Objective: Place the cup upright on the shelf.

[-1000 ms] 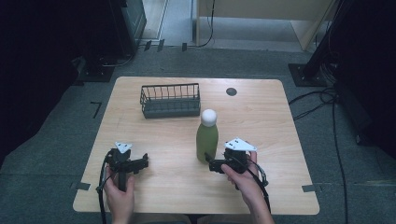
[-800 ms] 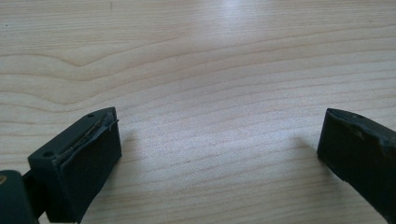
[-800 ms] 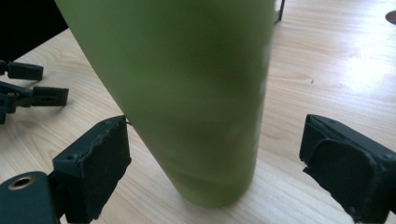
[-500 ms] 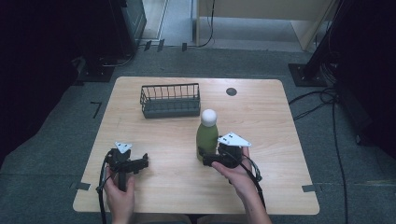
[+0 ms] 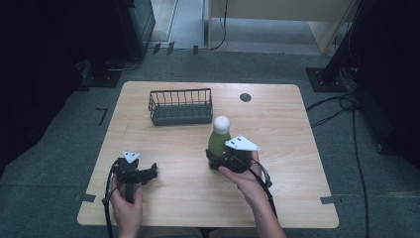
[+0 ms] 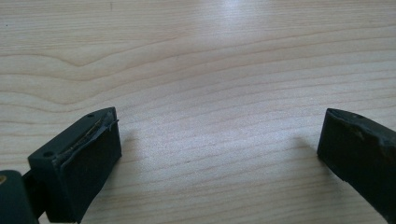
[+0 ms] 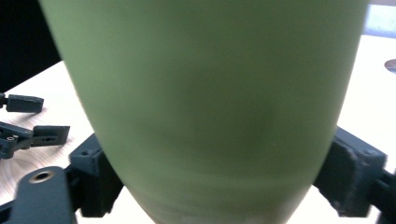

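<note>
The right gripper point(image 5: 214, 159) lay low and roughly level over the tabletop point(image 5: 297, 148), its grey three-cornered plate facing up and its jaws pointing toward the person's left, with the right hand point(image 5: 242, 176) wrapped around its body from behind and the forearm running back to the near edge. Its jaws had just been closing, and the green bottle point(image 5: 218, 140) stood upright between them; in the right gripper view the bottle's lower body point(image 7: 210, 107) sat squarely in the gap, with a black pad point(image 7: 348, 179) tight against each flank, so the jaws were pinching the bottle near its base. The bottle's white cap point(image 5: 221, 122) rose above the jaws. Beyond the jaws, farther across the tabletop, sat the wire basket point(image 5: 180, 106), well apart from the bottle, and a small dark round mark point(image 5: 245, 97) lay off to the far right of it. The left gripper point(image 5: 148, 172) rested near the front left of the tabletop, well apart from the bottle, held level by the left hand point(image 5: 128, 201), whose forearm came straight up from the near edge. Its jaws were spread wide, and in the left gripper view bare wood grain point(image 6: 210, 93) lay between and ahead of them.
</note>
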`<control>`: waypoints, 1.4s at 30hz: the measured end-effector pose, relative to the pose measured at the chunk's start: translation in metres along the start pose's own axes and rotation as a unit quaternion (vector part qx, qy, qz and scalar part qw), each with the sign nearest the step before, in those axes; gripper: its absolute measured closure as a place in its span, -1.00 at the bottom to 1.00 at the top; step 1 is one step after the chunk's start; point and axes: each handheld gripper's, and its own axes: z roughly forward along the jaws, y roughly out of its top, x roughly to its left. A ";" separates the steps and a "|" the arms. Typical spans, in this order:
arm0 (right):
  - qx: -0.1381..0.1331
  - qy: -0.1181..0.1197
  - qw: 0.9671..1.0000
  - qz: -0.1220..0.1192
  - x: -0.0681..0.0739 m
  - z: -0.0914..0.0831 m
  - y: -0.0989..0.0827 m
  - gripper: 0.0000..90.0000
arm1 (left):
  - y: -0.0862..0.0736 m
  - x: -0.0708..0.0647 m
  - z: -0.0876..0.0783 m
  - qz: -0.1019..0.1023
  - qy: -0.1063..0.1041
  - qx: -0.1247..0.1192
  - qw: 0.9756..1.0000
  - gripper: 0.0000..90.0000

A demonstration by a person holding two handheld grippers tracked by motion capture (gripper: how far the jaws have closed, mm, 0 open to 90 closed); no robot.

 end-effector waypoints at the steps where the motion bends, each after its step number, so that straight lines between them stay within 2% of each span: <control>1: -0.004 -0.001 1.000 -0.001 0.001 0.000 0.000 -0.61 | 0.000 0.000 0.000 0.000 0.000 0.000 1.000 -1.00; 6: -0.009 -0.009 1.000 -0.008 0.001 0.001 0.001 -0.59 | 0.000 0.000 0.000 0.000 0.000 0.000 1.000 -1.00; 23: -0.006 -0.010 1.000 -0.015 0.000 0.009 0.012 -0.57 | 0.000 0.000 0.000 -0.001 0.000 0.000 1.000 -1.00; 42: -0.016 -0.007 0.999 -0.027 0.008 0.020 0.042 -0.57 | 0.000 0.000 0.000 -0.001 0.000 0.000 1.000 -1.00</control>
